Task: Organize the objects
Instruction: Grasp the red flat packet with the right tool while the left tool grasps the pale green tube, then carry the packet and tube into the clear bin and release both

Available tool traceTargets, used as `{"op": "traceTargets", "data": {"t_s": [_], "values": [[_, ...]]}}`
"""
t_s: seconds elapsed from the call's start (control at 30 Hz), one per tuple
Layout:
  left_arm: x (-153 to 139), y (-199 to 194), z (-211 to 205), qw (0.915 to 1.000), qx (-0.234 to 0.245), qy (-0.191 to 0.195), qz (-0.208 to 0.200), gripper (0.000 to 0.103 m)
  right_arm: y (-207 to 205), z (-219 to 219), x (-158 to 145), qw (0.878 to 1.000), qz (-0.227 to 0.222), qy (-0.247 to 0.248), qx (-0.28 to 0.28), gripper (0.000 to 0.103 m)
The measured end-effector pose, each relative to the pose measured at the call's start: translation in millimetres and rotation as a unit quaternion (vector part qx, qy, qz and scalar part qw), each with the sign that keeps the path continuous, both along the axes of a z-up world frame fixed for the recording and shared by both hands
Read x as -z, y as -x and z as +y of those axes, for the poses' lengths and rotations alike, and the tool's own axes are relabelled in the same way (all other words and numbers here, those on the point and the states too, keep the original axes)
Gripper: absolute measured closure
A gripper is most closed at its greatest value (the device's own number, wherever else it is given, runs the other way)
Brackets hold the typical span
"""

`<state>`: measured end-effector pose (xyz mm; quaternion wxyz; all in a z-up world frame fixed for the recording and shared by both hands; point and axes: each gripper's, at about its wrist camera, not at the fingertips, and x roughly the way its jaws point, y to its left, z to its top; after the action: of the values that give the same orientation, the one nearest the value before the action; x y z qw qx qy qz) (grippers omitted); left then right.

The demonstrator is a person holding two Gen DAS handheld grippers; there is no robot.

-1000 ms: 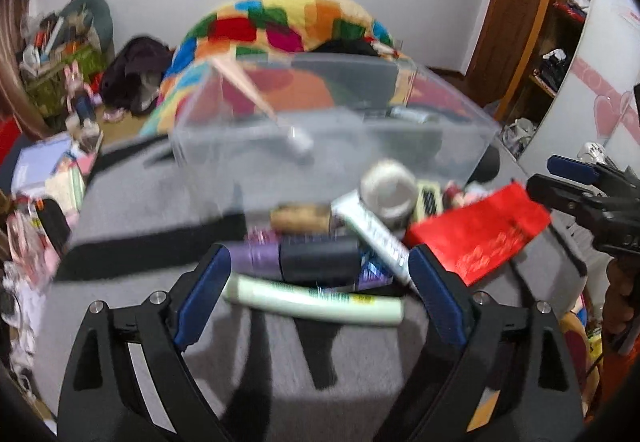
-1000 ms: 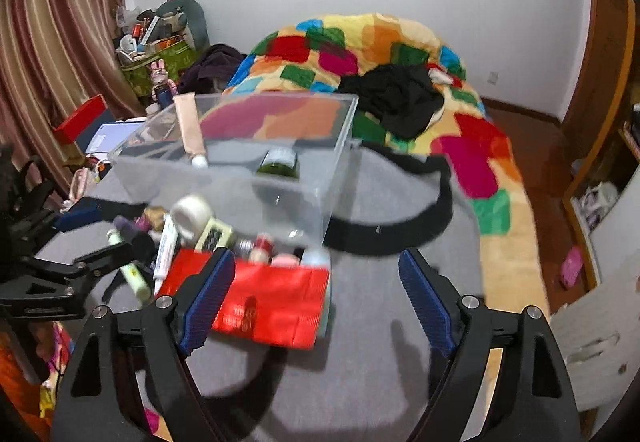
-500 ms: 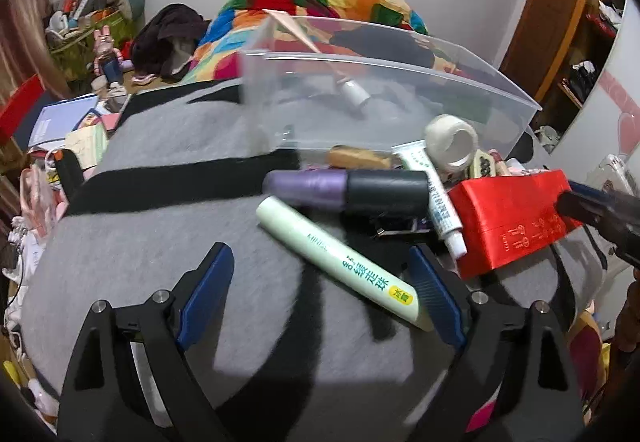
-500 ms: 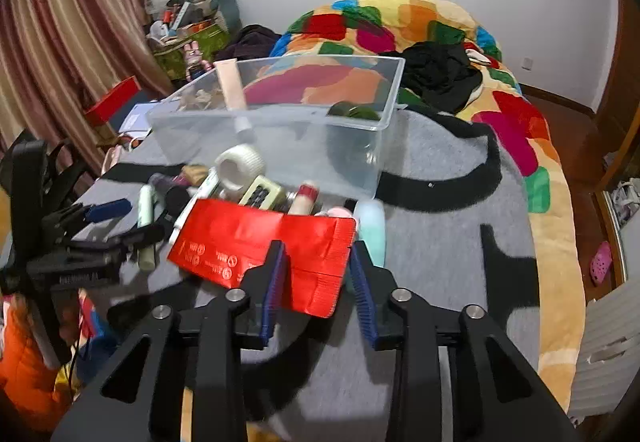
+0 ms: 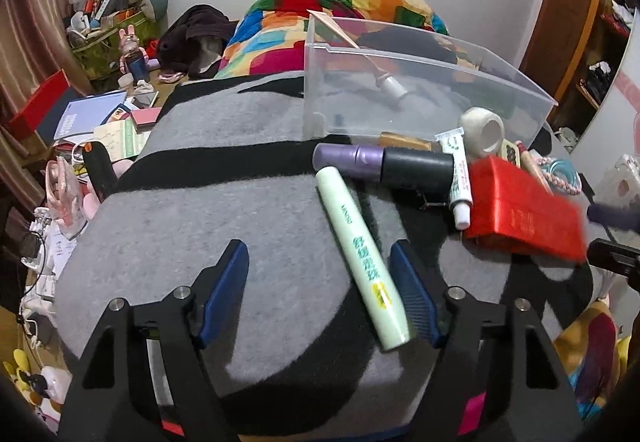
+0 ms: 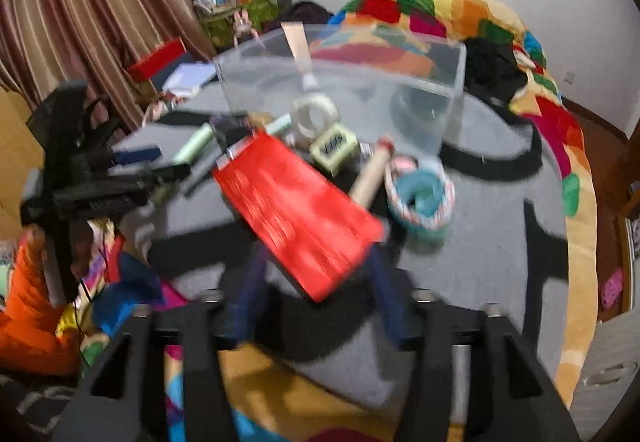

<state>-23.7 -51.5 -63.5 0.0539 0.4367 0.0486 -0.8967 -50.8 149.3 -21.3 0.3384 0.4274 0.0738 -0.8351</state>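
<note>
A clear plastic bin [image 5: 420,90] stands on the grey blanket, with a tube leaning inside it. In front of it lie a pale green tube [image 5: 360,258], a purple and black bottle [image 5: 384,164], a white tube [image 5: 456,178], a tape roll [image 5: 482,128] and a red box [image 5: 524,210]. My left gripper [image 5: 320,290] is open, low over the blanket, its right finger beside the green tube's near end. My right gripper [image 6: 316,282] straddles the near end of the red box [image 6: 296,210]; the view is blurred and I cannot tell if the fingers touch it.
A teal cup with beads [image 6: 420,198], a small pale green box [image 6: 334,146] and a cream stick [image 6: 372,170] lie right of the red box. A colourful quilt [image 5: 344,10] lies behind the bin. Floor clutter [image 5: 100,130] lies left of the blanket's edge.
My left gripper has narrowed and moved in beside the green tube. My right gripper closed partway, then opened somewhat and advanced around the red box's near end.
</note>
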Motion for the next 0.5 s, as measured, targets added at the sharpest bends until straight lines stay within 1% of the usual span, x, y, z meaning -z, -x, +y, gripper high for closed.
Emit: {"op": "traceTargets", "data": {"t_s": [0.03, 0.07, 0.1, 0.17, 0.23, 0.27, 0.33, 0.4, 0.5], "values": [[0, 2, 1, 1.0, 0.0, 0.002, 0.002, 0.037, 1, -4, -3, 1.0, 0.007, 0.003, -0.003, 0.036], [1, 4, 3, 1.0, 0.001, 0.007, 0.005, 0.04, 3, -12, -7, 1.0, 0.017, 0.003, -0.011, 0.036], [2, 5, 5, 0.9999, 0.0, 0.015, 0.007, 0.045, 3, -19, -9, 1.0, 0.023, 0.001, -0.019, 0.036], [3, 5, 7, 0.9997, 0.003, 0.02, 0.013, 0.051, 6, -37, -10, 0.998, 0.036, -0.013, -0.041, 0.032], [3, 4, 8, 0.9995, 0.004, 0.025, 0.018, 0.063, 8, -52, -7, 0.997, 0.041, -0.03, -0.058, 0.029], [3, 4, 9, 0.9994, 0.005, 0.028, 0.019, 0.066, 11, -62, -2, 0.996, 0.044, -0.044, -0.067, 0.028], [2, 1, 6, 0.9994, 0.008, 0.028, 0.021, 0.081, 14, -72, 4, 0.994, 0.043, -0.061, -0.076, 0.028], [1, -2, 4, 0.9994, 0.012, 0.023, 0.021, 0.088, 21, -80, 11, 0.994, 0.036, -0.073, -0.079, 0.028], [-1, -7, 0, 0.9995, 0.017, 0.012, 0.025, 0.088, 28, -82, 18, 0.994, 0.023, -0.074, -0.077, 0.029]]}}
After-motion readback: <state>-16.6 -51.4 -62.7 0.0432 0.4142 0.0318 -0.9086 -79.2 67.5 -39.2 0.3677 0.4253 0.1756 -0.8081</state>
